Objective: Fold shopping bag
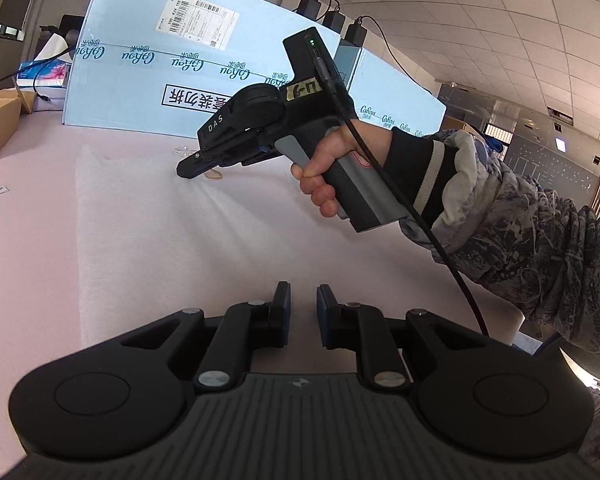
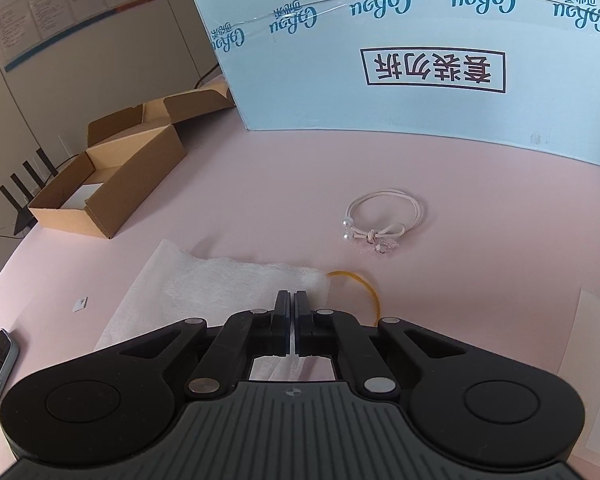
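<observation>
Shopping bag (image 2: pixel 228 292) lies flat — right gripper (image 2: pixel 292 300) fingers closed on its edge.

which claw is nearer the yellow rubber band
Right. The right claw sits at the far end of the white bag, its tip right beside the yellow rubber band. The left claw is over the bag's near end, well away from it.
</observation>
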Action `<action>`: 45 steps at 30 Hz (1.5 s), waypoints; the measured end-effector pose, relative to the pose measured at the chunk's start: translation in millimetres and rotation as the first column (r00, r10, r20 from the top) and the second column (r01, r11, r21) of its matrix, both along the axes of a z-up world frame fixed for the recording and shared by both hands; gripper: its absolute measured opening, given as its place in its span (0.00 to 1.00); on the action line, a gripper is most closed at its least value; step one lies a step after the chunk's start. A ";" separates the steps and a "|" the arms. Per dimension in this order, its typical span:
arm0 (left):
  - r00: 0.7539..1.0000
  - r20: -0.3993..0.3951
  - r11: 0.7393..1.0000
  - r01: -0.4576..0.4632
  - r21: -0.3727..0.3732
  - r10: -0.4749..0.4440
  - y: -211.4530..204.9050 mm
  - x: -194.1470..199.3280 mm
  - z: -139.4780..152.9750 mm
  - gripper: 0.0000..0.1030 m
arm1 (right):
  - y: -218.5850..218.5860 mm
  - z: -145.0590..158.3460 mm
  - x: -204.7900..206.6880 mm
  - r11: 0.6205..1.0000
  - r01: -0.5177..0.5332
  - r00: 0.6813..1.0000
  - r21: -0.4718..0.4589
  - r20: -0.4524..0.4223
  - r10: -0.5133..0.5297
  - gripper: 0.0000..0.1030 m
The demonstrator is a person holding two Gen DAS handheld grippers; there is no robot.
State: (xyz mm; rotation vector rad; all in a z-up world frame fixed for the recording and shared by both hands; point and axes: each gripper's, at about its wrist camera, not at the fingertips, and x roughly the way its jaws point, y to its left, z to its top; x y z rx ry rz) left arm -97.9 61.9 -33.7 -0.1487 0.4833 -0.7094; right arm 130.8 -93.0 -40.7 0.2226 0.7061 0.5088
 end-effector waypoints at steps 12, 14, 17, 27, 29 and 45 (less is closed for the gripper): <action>1.000 0.024 1.000 -0.012 0.026 0.011 -4.5 -9.8 0.1 0.13 | -8.1 14.0 -21.3 0.995 -0.005 0.998 0.095 0.056 0.000 0.13; 1.000 0.025 1.000 -0.012 0.029 0.012 -5.0 -8.6 0.3 0.13 | -2.3 20.8 -42.0 0.998 -0.039 0.997 0.039 0.068 0.037 0.13; 1.000 0.019 1.000 -0.011 0.025 0.011 -4.4 -7.6 0.4 0.13 | -4.2 16.0 -56.6 0.996 -0.077 0.997 0.047 0.013 0.077 0.13; 1.000 0.028 0.999 -0.013 0.034 0.012 -5.7 -9.3 1.3 0.13 | -27.0 -1.4 -119.8 0.997 -0.072 0.997 0.010 0.020 0.072 0.22; 1.000 0.028 0.999 -0.012 0.034 0.011 -5.7 -8.8 0.7 0.13 | -30.1 1.5 -130.0 0.997 -0.075 0.997 0.021 0.027 0.074 0.23; 0.992 0.086 0.991 -0.100 0.089 0.093 13.0 66.6 99.9 0.16 | -94.7 -65.4 -105.5 0.719 0.037 0.922 0.694 -0.302 0.243 0.06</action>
